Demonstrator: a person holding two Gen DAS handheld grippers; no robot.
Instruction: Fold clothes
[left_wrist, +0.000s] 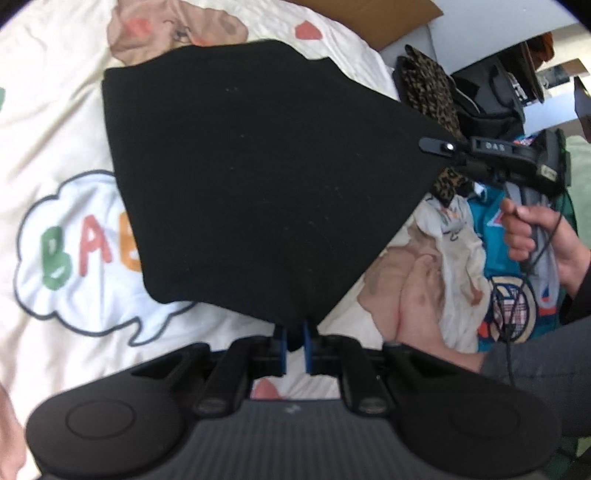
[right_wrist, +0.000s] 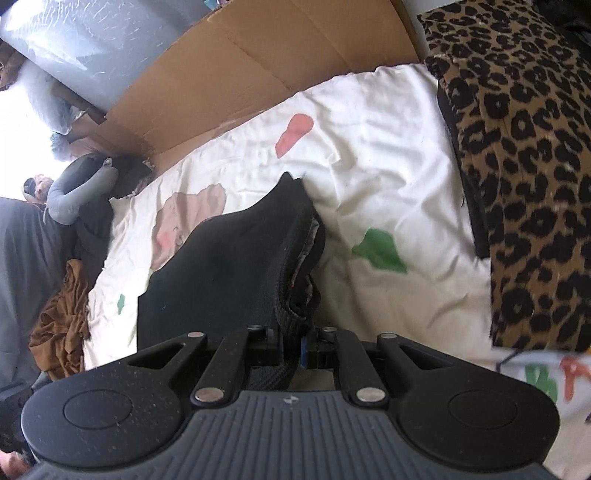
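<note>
Across the middle of the bed (left_wrist: 74, 110), on a cream cartoon-print sheet (right_wrist: 388, 155) with coloured "BAB" letters in a speech bubble, a black garment (left_wrist: 251, 177) is stretched out flat-ish between both grippers. Left gripper (left_wrist: 294, 345) has its blue-padded fingers (left_wrist: 282, 345) clamped on the near corner of the black cloth, so that corner is bunched up right between them. Right gripper (left_wrist: 441, 147) shows in the left wrist view pinching the opposite corner, over toward the side of the bed where the clothes pile sits, and a hand (left_wrist: 532, 236) grips its handle. From the right wrist view, that gripper (right_wrist: 291, 349) is closed on a thick seamed edge of the garment, which rises up in a hump off the sheet. Just beside it lies a leopard-print piece (right_wrist: 524, 177), touching the sheet. Near the person there's a teal printed garment (left_wrist: 495, 258) and some pale cloth (left_wrist: 458, 266) heaped together. Cardboard (right_wrist: 258, 66) runs along the far edge of the bed.
</note>
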